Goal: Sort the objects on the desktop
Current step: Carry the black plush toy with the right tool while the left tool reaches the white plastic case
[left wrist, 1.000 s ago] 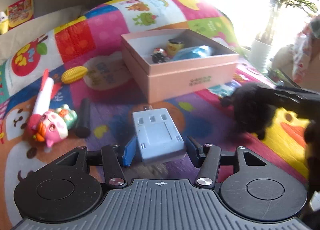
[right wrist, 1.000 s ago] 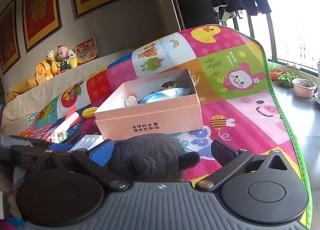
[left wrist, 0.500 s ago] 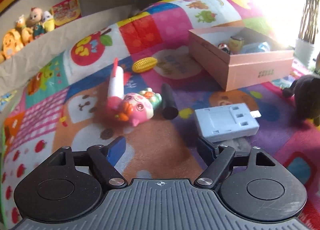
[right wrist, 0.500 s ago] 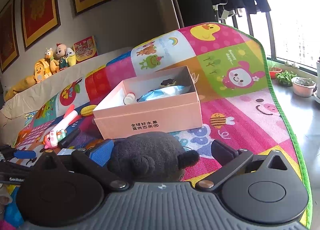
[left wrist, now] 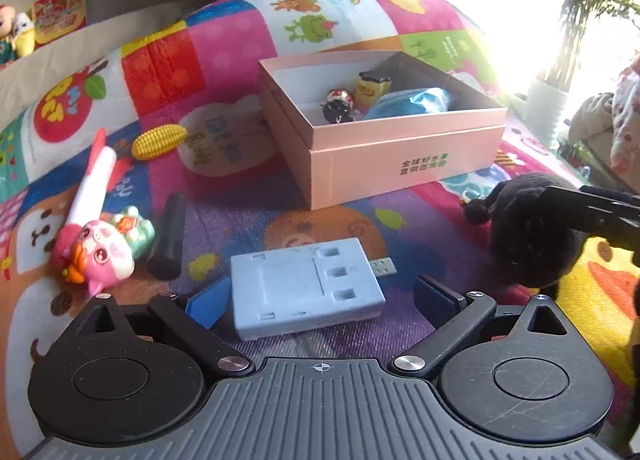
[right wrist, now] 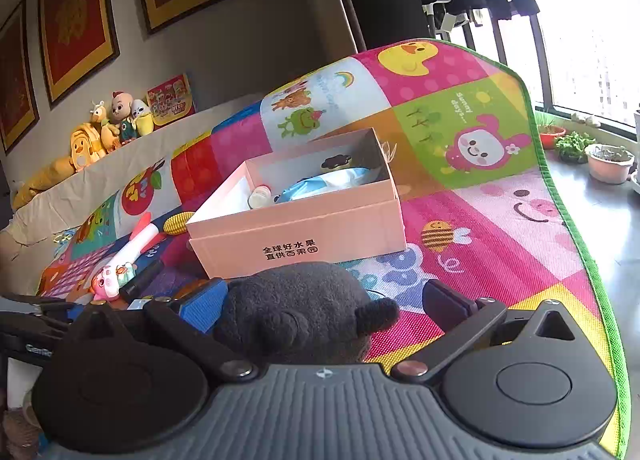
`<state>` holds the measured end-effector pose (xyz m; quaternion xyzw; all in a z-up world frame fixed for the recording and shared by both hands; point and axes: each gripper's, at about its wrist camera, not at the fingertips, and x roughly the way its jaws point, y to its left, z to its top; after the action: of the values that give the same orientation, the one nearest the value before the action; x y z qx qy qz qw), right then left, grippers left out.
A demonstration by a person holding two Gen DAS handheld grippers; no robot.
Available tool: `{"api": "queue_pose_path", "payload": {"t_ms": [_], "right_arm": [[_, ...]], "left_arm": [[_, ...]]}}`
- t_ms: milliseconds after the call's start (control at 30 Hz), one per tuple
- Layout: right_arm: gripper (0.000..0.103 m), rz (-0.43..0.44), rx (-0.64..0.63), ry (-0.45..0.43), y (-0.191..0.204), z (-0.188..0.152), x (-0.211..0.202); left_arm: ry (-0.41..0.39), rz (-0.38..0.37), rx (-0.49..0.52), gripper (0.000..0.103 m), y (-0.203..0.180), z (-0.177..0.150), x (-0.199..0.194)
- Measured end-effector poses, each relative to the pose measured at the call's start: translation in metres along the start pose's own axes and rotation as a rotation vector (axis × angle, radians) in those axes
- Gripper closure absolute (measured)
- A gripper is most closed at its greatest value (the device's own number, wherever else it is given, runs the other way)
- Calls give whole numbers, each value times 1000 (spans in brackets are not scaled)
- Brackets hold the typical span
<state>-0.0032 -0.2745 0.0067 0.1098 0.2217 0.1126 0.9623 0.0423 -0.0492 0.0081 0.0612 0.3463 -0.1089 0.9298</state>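
A light blue plug adapter (left wrist: 304, 288) lies crosswise on the play mat (left wrist: 224, 52), its metal plug pointing right. My left gripper (left wrist: 322, 300) straddles it with the jaws opening wide; neither pad presses on it. A black plush toy (right wrist: 296, 300) sits between the fingers of my right gripper (right wrist: 326, 302), whose jaws stand wide; the left pad touches the plush and the right pad is clear of its ear. The same plush (left wrist: 532, 228) shows at the right of the left wrist view. An open pink box (left wrist: 400, 156) behind holds a small figurine, a yellow item and a blue packet.
Left of the adapter lie a black cylinder (left wrist: 168, 236), a pink pig toy (left wrist: 104, 252), a white and red rocket pen (left wrist: 94, 180) and a yellow corn toy (left wrist: 158, 142). Plant pots (right wrist: 608, 164) stand on the sill at the right. Plush dolls (right wrist: 116, 124) line the back ledge.
My left jaws have spread wide from the adapter's sides. The left gripper swung left, then came back. The adapter now lies crosswise instead of pointing away. The right gripper has not moved.
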Motion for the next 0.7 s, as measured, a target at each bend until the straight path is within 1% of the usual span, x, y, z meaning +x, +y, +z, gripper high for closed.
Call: {"api": "queue_pose_path", "payload": {"t_ms": [133, 167, 333, 467, 533, 567, 633, 700], "right_arm": [[0, 4, 3, 4, -1, 0, 0], [0, 4, 4, 5, -1, 0, 0], [0, 4, -1, 10, 0, 0, 0], [0, -6, -62, 15, 9, 0, -6], [0, 14, -116, 25, 13, 0, -13], [0, 25, -144, 17, 15, 1, -19], [0, 34, -191, -25, 17, 6, -33], [0, 30, -203, -79, 16, 16, -44]], "left_arm": [[-9, 38, 34, 2, -7, 3, 14], [-10, 37, 31, 3, -6, 4, 14], [-14, 64, 37, 3, -1, 0, 8], [-11, 86, 33, 3, 12, -13, -6], [-12, 90, 9, 2, 25, -22, -16], [-5, 93, -13, 2, 31, -25, -19], [9, 93, -78, 2, 46, -31, -25], [-2, 73, -138, 2, 57, -33, -28]]}}
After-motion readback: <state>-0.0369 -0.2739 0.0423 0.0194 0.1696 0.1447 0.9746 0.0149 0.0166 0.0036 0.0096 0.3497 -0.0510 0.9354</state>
